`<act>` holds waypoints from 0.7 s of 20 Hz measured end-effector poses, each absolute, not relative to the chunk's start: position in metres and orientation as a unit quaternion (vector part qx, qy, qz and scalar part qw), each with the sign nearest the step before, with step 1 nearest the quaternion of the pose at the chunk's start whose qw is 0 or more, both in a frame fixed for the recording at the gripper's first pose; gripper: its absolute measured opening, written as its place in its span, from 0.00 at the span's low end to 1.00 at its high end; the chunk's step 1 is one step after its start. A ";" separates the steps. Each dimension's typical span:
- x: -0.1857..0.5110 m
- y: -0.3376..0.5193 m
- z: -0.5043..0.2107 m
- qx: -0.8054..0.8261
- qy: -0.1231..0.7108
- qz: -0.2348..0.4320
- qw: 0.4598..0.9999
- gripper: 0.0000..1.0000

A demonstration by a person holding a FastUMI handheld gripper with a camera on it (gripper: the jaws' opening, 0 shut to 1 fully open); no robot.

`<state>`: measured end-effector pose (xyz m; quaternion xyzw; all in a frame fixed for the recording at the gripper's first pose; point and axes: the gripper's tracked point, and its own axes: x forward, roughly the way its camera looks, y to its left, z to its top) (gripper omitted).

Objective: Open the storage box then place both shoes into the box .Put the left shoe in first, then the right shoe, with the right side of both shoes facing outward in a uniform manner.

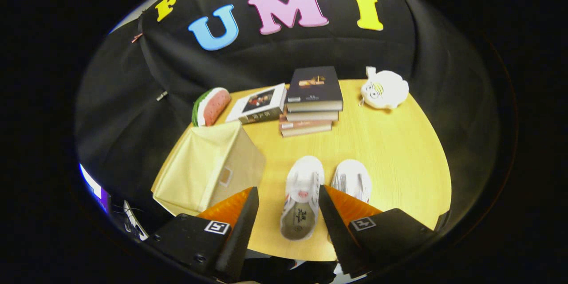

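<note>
A cream fabric storage box [208, 171] with its lid shut stands on the wooden table [390, 151], just ahead of my left finger. Two small white shoes lie side by side with toes pointing away. The left shoe [302, 195] sits between my fingers, its opening facing up. The right shoe [353, 179] lies just beyond my right finger, partly hidden by it. My gripper [287, 197] hangs above the table's near edge, open, with nothing gripped.
Beyond the shoes is a stack of books [313, 102] with another book [259, 104] leaning beside it. A watermelon-slice toy [212, 105] rests behind the box. A white plush toy [385, 89] sits at the far right of the table.
</note>
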<state>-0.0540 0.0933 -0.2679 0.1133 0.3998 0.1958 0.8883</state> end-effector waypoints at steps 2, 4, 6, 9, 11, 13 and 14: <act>-0.059 0.089 -0.308 0.086 0.425 0.187 0.882 0.77; -0.060 0.084 -0.343 0.060 0.449 0.175 0.874 0.71; -0.057 0.084 -0.365 0.050 0.457 0.170 0.872 0.69; -0.037 0.096 -0.390 0.055 0.441 0.161 0.881 0.55; -0.020 0.106 -0.402 0.064 0.416 0.151 0.894 0.54; -0.011 0.109 -0.404 0.081 0.393 0.139 0.906 0.50; -0.012 0.110 -0.404 0.100 0.392 0.129 0.906 0.48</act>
